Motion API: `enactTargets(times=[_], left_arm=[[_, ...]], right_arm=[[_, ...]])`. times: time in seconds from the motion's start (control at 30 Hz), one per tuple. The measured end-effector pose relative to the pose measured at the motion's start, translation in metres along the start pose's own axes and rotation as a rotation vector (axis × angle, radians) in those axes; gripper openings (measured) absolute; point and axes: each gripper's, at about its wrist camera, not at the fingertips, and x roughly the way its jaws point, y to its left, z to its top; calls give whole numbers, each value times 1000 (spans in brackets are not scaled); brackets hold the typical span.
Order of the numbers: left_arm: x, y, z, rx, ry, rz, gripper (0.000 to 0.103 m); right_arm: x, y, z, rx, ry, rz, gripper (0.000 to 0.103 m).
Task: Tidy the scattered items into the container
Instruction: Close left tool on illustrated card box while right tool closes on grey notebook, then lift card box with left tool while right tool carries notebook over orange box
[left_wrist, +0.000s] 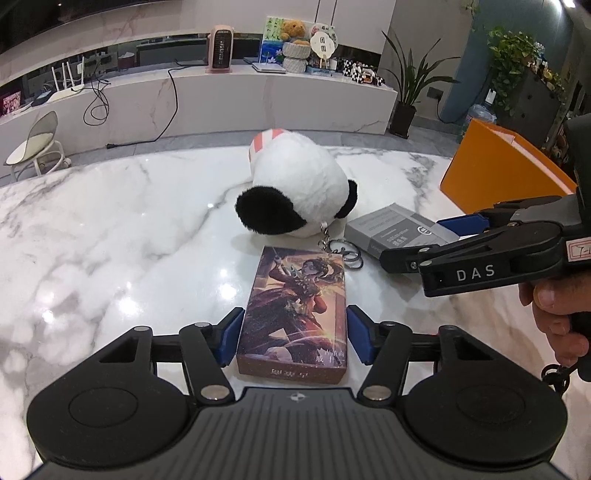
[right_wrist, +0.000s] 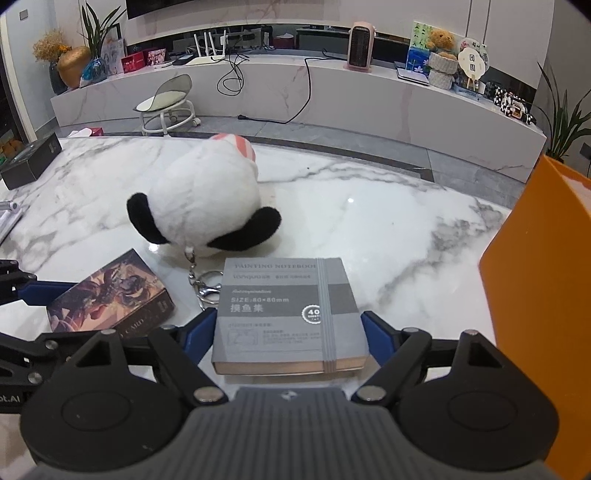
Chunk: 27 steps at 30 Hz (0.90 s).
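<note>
Two tools on bench: left tool straddles card box, released; right tool straddles notebook, released. Orange container cut off; panda face hidden.

The left gripper sits low over the tabletop, its two blue-padded fingers spread apart, one on either side of the card box; a narrow gap shows on each side, so contact cannot be confirmed. The right gripper is posed the same way, its blue pads straddling the grey notebook near its sides. In the left wrist view, the person's right hand wraps around the right gripper's handle, thumb forward.
</note>
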Motion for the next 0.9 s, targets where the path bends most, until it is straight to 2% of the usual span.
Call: enactTargets(times=[0.37, 0.9], left_arm=[[-18, -2, 1, -19, -34, -11, 68], [-47, -30, 13, 11, -97, -16, 68]], right_arm=[[-19, 6, 3, -6, -26, 4, 84], [-65, -3, 11, 26, -107, 1, 84]])
